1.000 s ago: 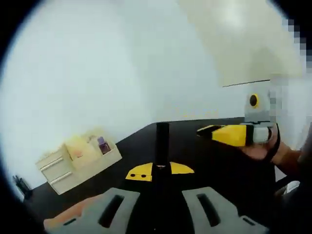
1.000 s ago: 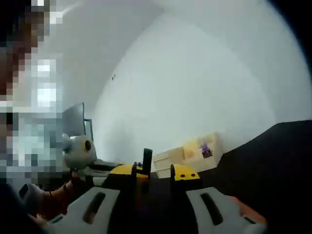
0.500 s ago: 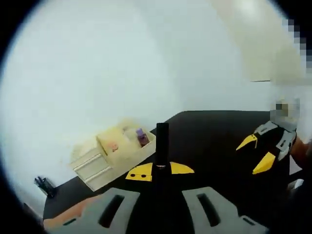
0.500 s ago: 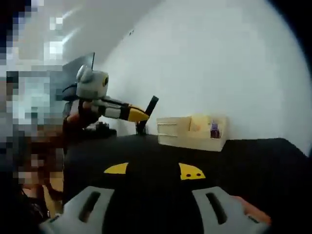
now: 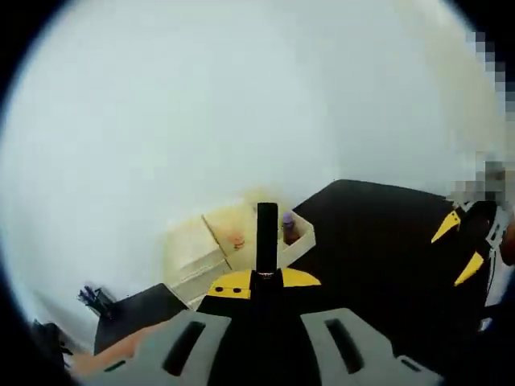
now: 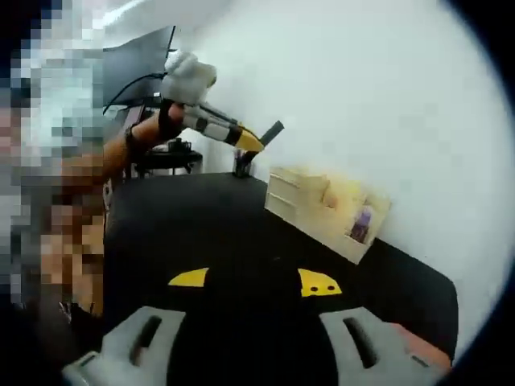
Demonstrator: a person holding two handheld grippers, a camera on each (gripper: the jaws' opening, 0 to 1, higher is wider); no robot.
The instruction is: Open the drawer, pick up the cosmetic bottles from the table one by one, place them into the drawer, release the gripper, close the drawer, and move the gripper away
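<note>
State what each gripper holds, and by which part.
The left gripper clamps a black bottle at its lower end. The right gripper is open, holding nothing.

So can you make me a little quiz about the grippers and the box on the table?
1. True or false: the left gripper is clamped on a black bottle.
2. The right gripper is: A open, B shut on a bottle, C shut with nothing in it.
3. Fill in: the cream drawer box sits on a ____ table.

Key: 1 true. 2 A. 3 black.
</note>
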